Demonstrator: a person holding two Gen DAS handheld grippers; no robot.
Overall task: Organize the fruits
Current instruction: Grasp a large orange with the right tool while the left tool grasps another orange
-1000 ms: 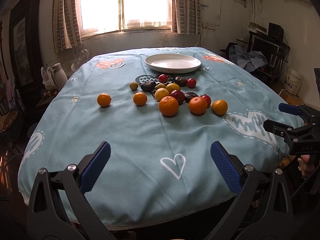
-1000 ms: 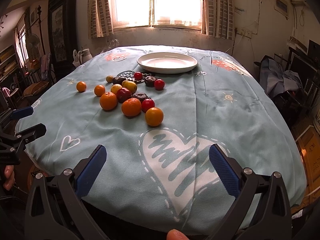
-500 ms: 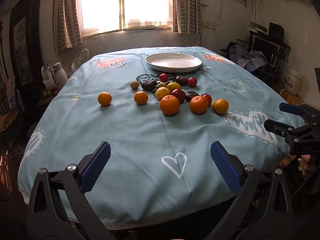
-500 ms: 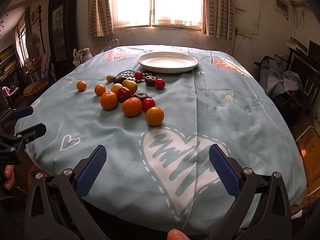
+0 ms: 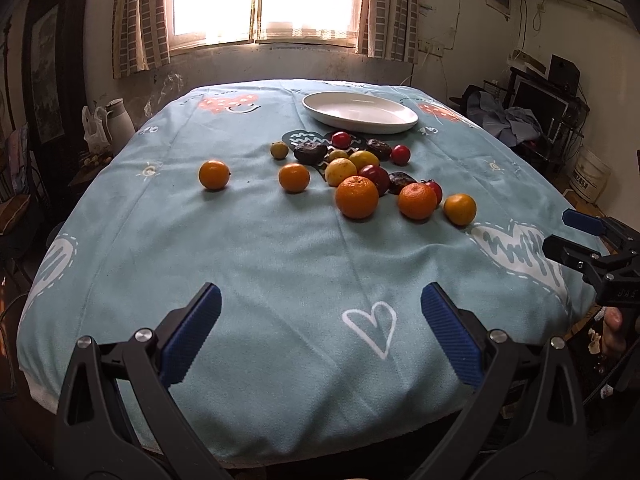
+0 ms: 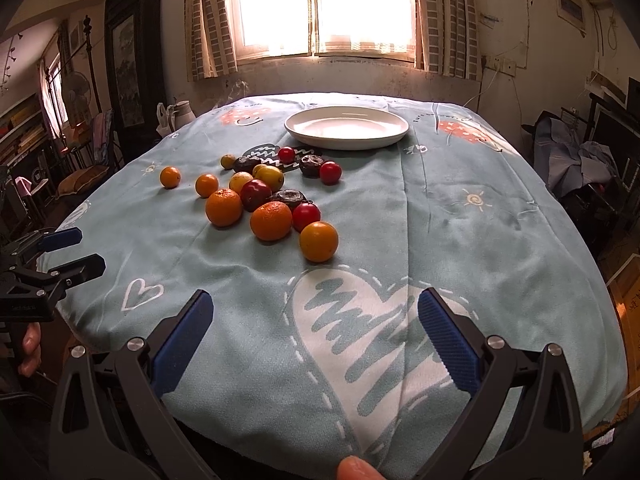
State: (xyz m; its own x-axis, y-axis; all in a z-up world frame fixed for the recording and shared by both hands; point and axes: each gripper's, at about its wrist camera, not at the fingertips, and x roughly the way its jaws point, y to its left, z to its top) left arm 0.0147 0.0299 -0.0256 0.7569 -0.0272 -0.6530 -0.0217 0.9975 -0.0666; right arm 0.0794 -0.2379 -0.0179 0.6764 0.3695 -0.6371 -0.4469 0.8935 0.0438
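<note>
Several fruits lie loose on the light blue tablecloth: oranges, red plums, yellow lemons and dark wrinkled fruits. An empty white plate sits behind them at the far side. My left gripper is open and empty over the near table edge. My right gripper is open and empty above the white heart print, near the closest orange. Each gripper also shows in the other's view: the right, the left.
A window with curtains is behind the table. A white kettle stands on a side stand at the left. Cluttered furniture and clothes are at the right. A white bucket stands on the floor.
Both grippers have moved slightly forward toward the fruits. Jaws stay open. No fruit has moved.
</note>
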